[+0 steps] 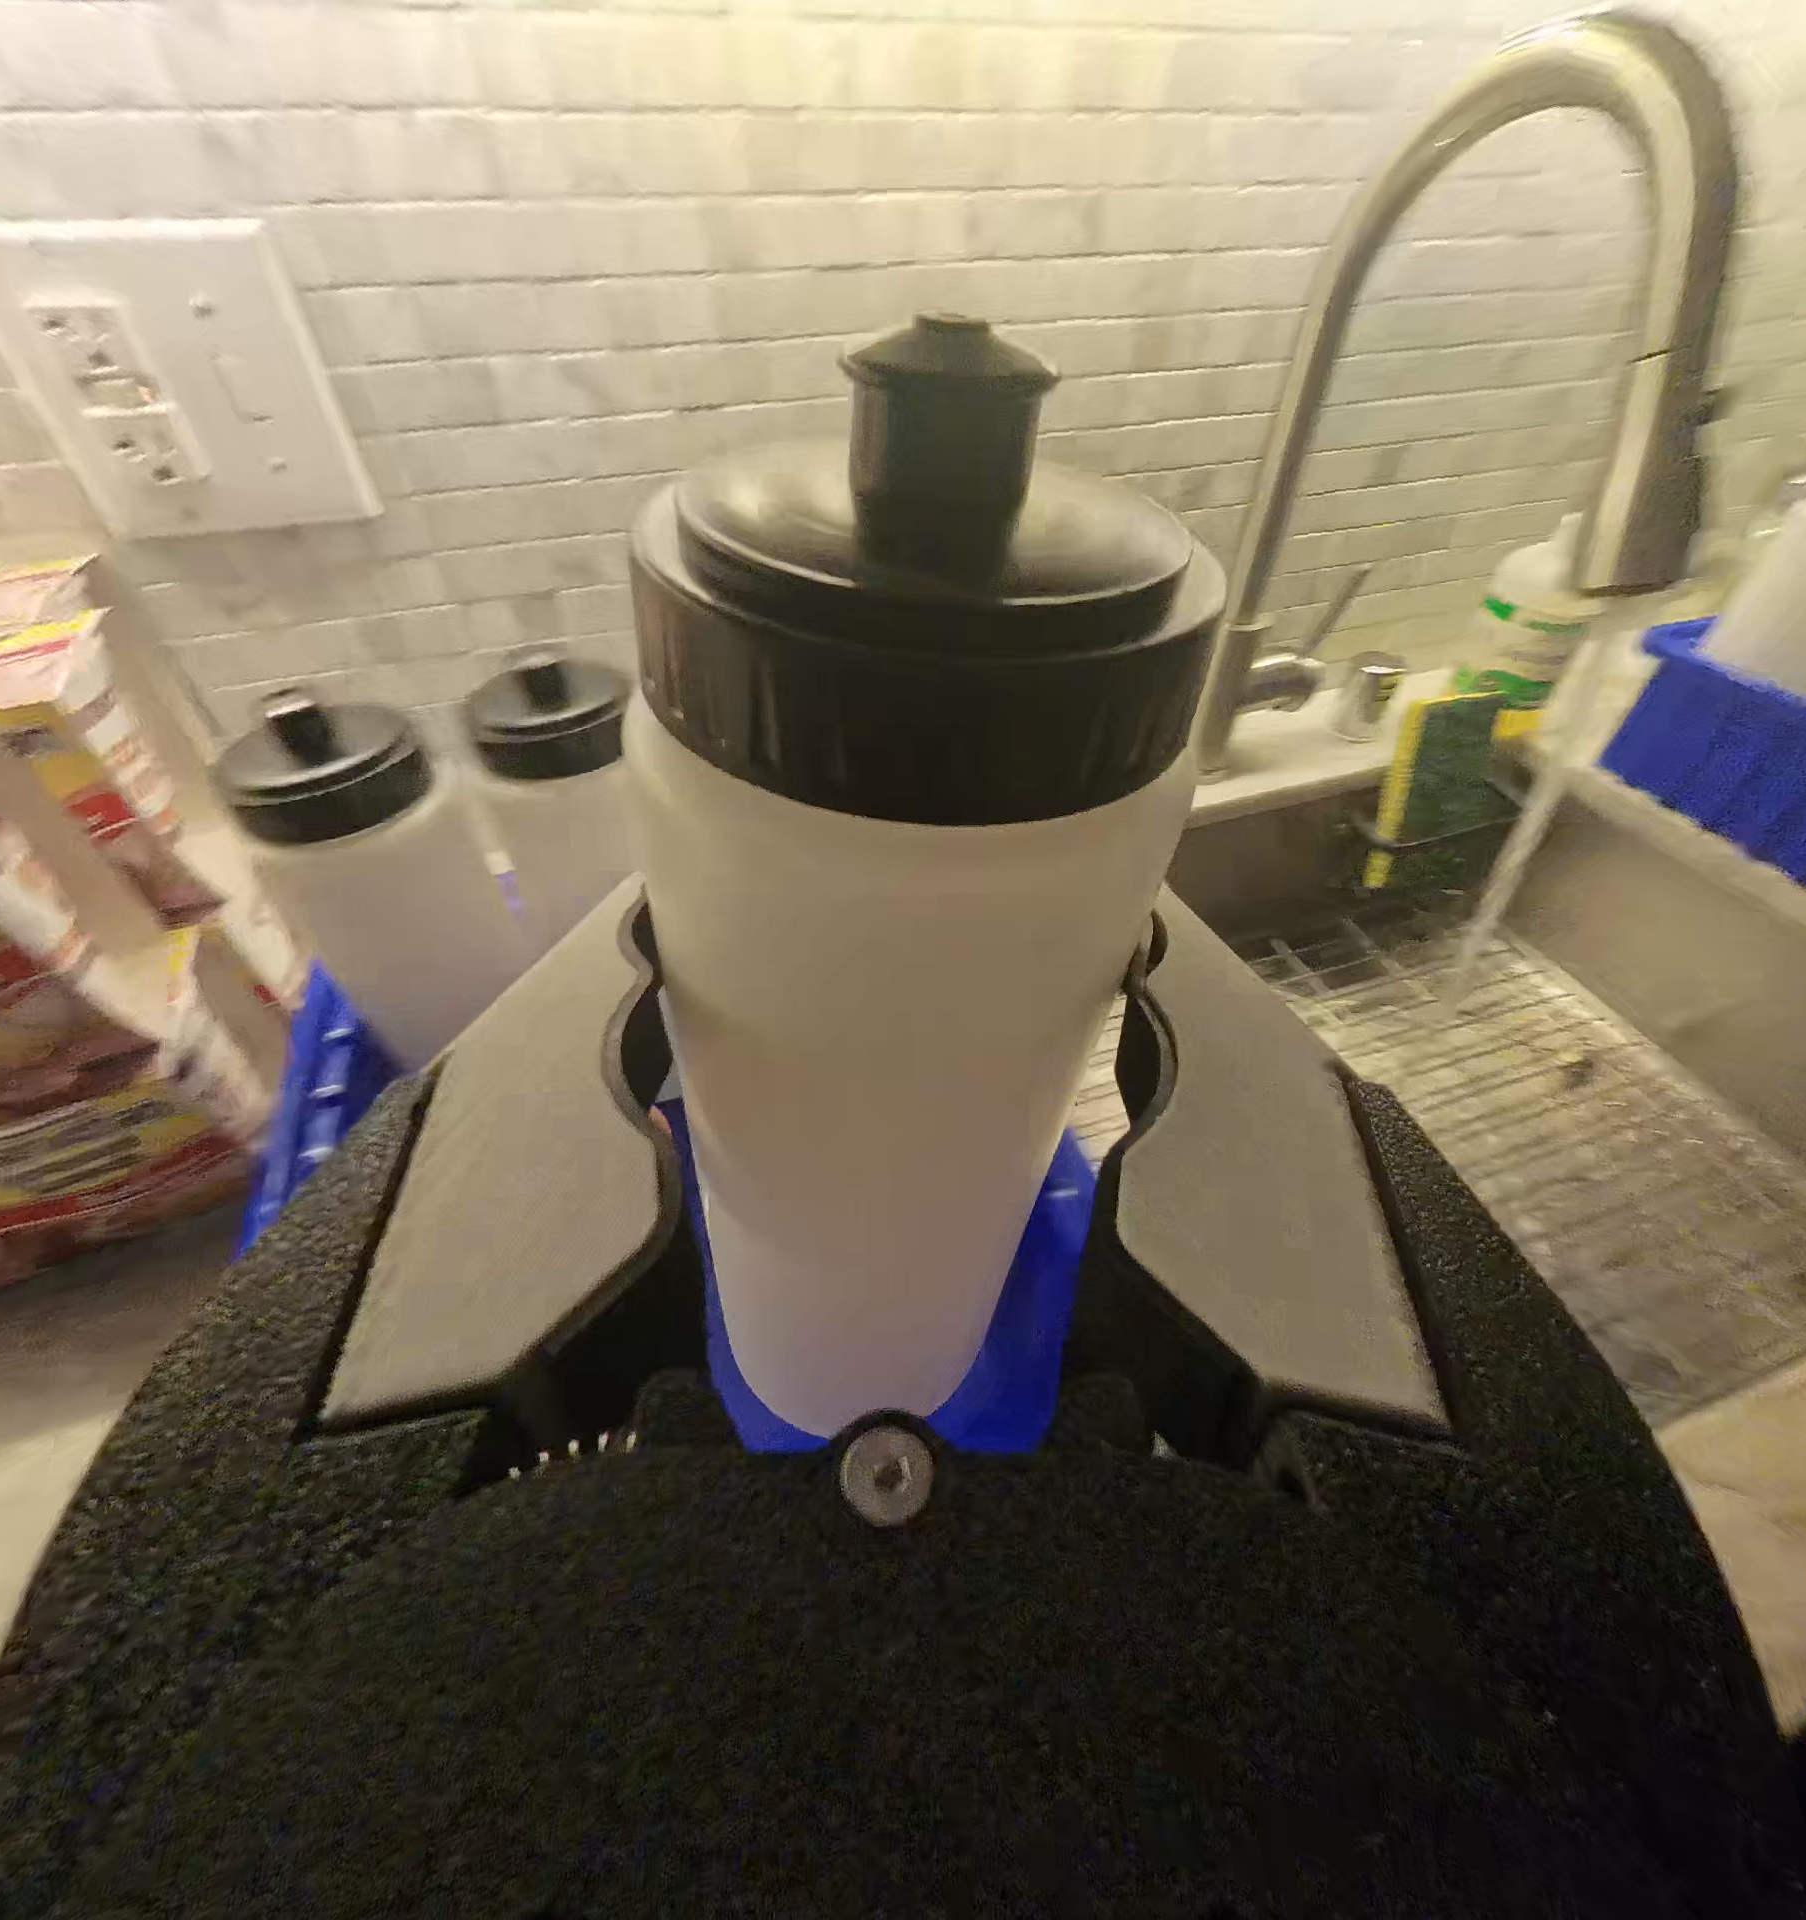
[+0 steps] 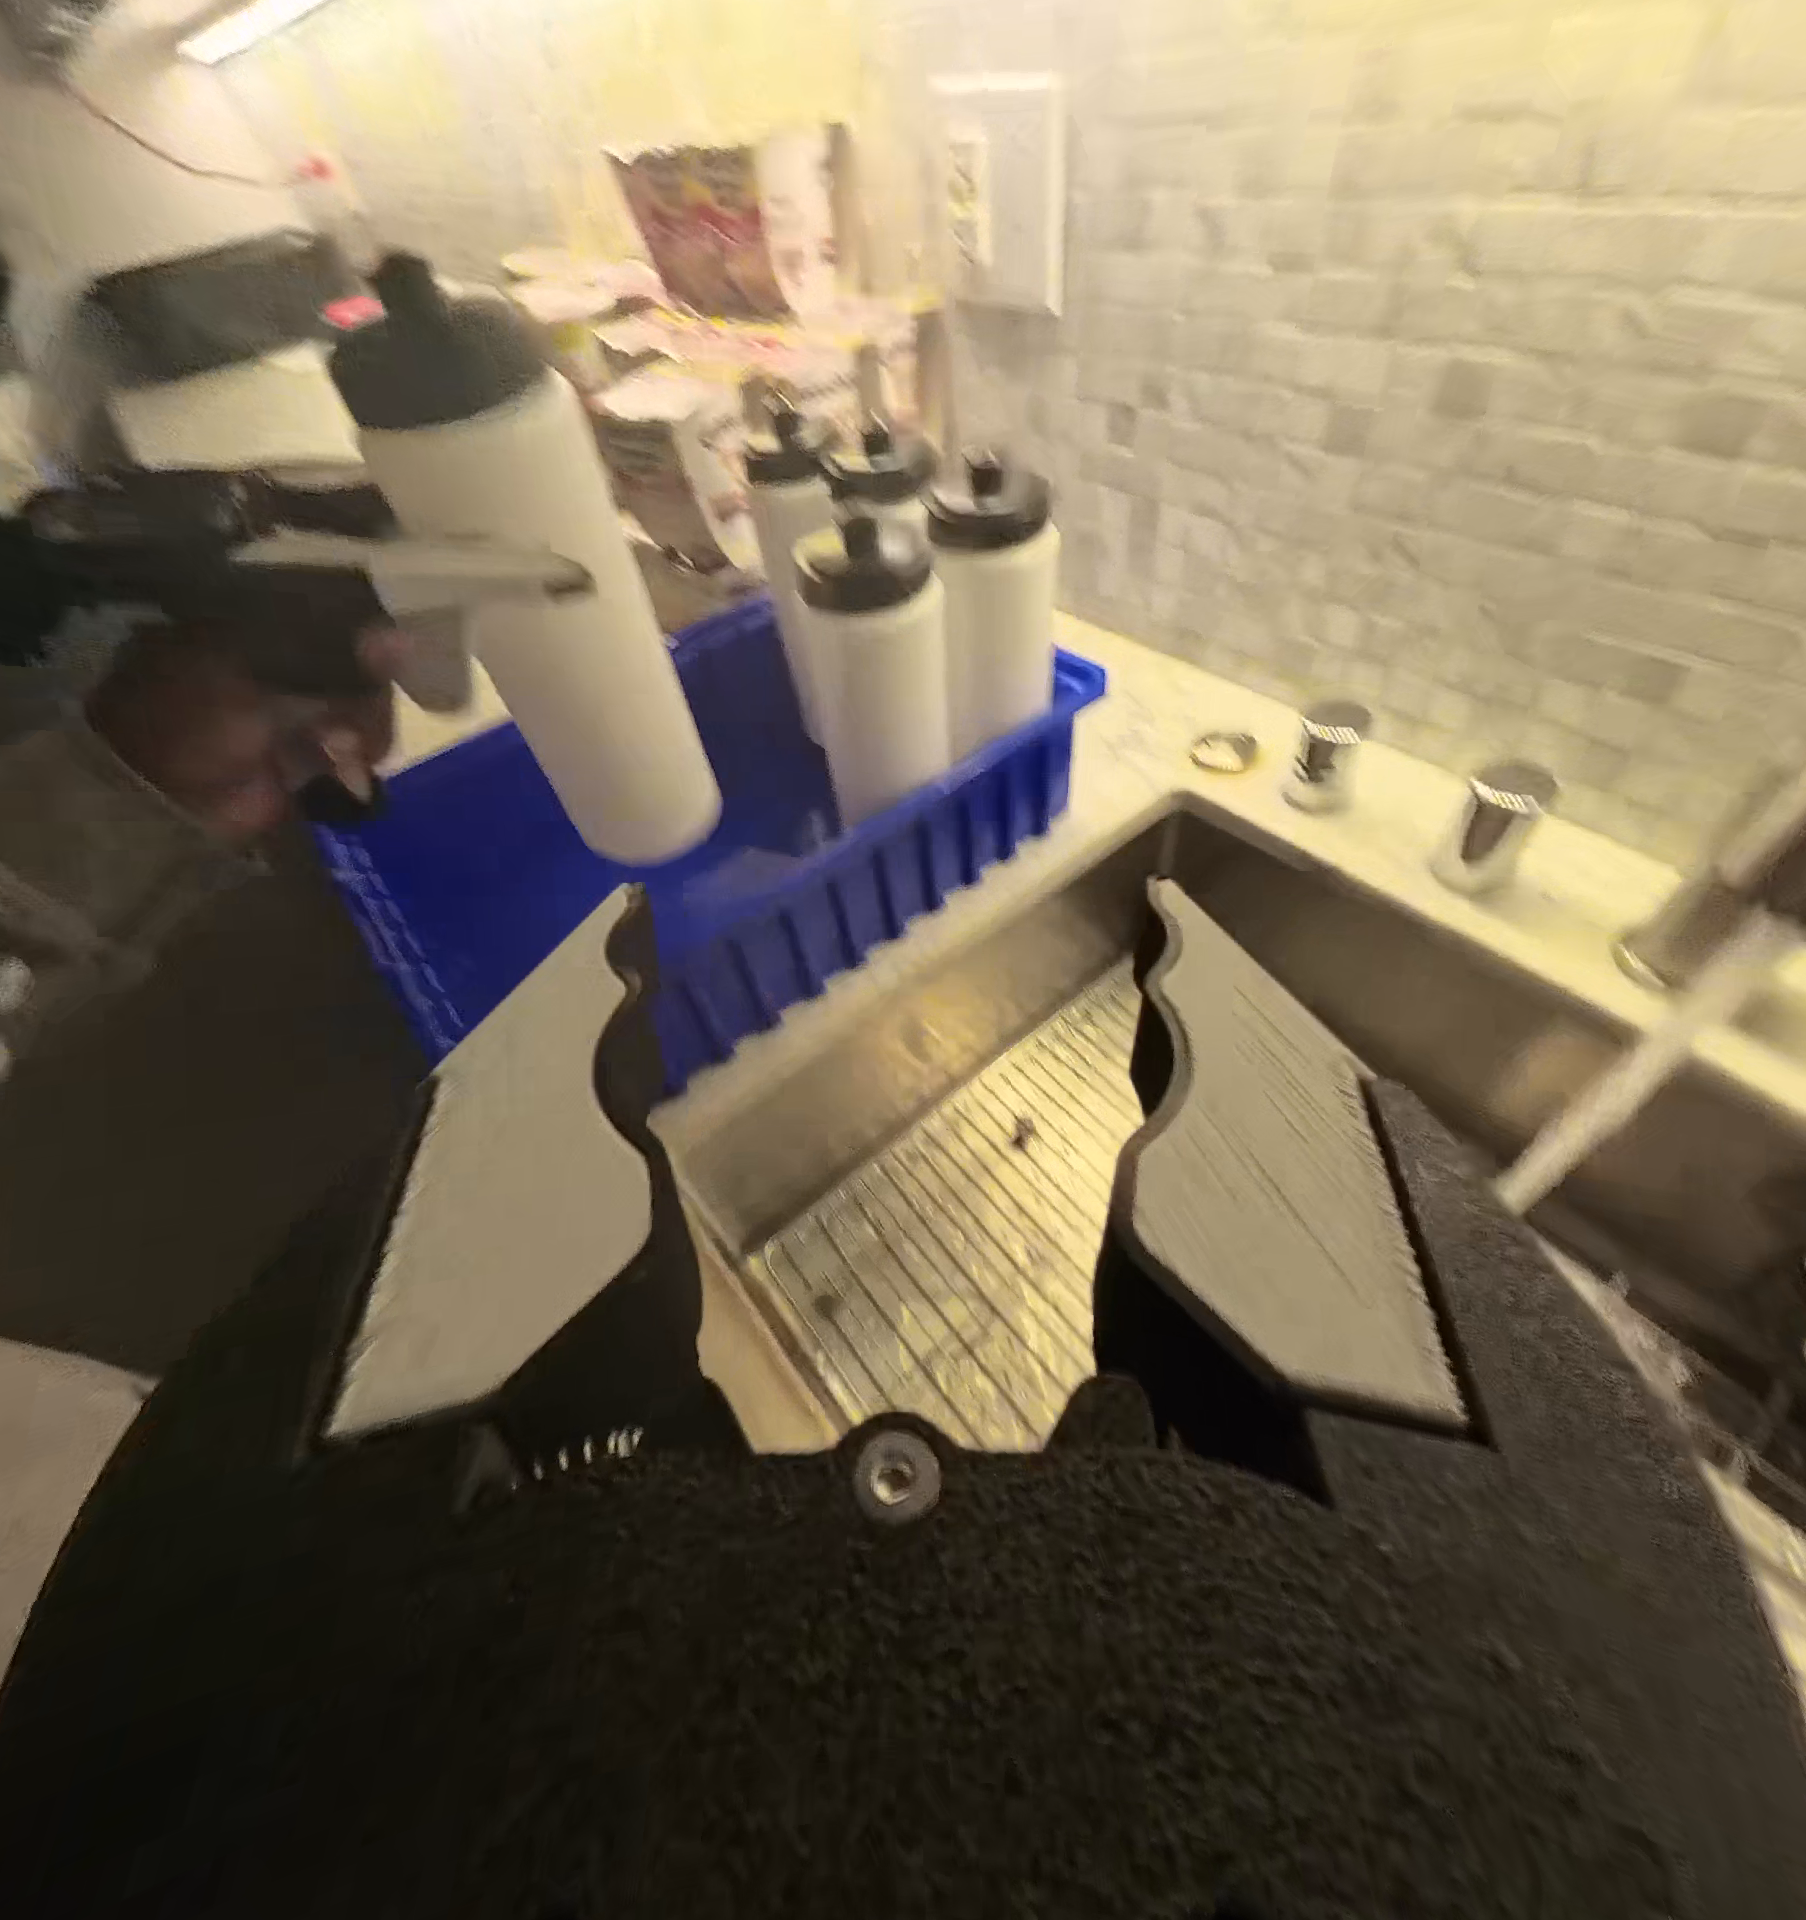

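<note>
The left gripper [image 1: 894, 997] clamps a white bottle [image 1: 909, 935] mid-body, lifted above the near end of the blue bin [image 2: 878, 914]; a firm, level hold suits its smooth sides. The right gripper [image 2: 894, 1049] hangs spread and empty over the sink [image 2: 982, 1226]. Farther back, water runs from the faucet [image 1: 1564, 312].

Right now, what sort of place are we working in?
Likely a kitchen counter by a sink: a steel sink with a running tap, a tiled wall and a sponge. The left gripper holds a bottle; the right gripper is open over the sink.
</note>
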Action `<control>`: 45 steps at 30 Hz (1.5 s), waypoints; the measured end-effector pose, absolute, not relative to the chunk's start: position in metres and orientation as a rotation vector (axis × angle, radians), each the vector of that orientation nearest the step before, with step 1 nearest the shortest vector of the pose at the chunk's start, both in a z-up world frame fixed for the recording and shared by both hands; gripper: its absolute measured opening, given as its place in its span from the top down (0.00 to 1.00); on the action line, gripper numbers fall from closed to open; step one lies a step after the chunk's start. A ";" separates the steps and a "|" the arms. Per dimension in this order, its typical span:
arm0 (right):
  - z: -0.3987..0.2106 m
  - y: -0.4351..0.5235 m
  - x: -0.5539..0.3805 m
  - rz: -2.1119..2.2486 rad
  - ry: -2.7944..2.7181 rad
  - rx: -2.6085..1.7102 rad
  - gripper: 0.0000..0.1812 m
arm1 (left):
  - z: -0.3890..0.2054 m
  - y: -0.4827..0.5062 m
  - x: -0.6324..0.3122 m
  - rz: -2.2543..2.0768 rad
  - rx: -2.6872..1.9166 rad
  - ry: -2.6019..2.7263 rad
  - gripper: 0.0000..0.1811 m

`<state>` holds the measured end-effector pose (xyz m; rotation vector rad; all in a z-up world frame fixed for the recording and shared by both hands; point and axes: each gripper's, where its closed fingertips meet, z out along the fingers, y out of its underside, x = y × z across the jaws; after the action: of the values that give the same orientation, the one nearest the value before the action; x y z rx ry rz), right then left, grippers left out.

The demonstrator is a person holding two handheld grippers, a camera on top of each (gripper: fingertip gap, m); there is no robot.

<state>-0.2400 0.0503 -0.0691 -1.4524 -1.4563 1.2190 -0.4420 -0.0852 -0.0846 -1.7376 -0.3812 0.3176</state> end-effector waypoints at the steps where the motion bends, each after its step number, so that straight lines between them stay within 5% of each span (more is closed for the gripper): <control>1: -0.055 0.044 -0.246 1.265 -1.464 -1.406 0.48 | -0.078 -0.073 -0.420 0.297 -1.738 -0.370 0.52; 8: -0.007 0.042 -0.249 1.389 -1.560 -1.284 0.43 | -0.075 0.053 -0.274 0.187 -1.792 -0.220 0.52; 12: -0.012 0.073 -0.216 1.368 -1.584 -1.244 0.56 | -0.069 0.108 -0.200 0.175 -1.827 -0.061 0.52; 17: 0.003 0.112 -0.169 1.469 -1.537 -1.250 0.57 | -0.055 0.147 -0.147 0.129 -1.766 -0.014 0.51; 21: 0.015 0.129 -0.142 1.578 -1.530 -1.281 0.57 | -0.065 0.173 -0.117 0.090 -1.791 -0.017 0.37; 27: 0.012 0.132 -0.106 1.588 -1.672 -1.168 0.58 | -0.068 0.191 -0.086 0.091 -1.821 0.107 0.43; 36: 0.039 0.094 -0.016 2.095 -2.317 -0.480 0.57 | -0.040 0.153 0.017 -0.708 -1.688 0.493 0.52; 45: 0.054 0.109 -0.052 2.029 -1.748 -0.788 0.57 | -0.039 0.185 -0.019 -0.199 -1.757 0.272 0.37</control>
<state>-0.0521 0.1090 0.0542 -0.7875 -1.7485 2.0289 -0.0193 0.1851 -0.0390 -1.7574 0.2715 -0.1994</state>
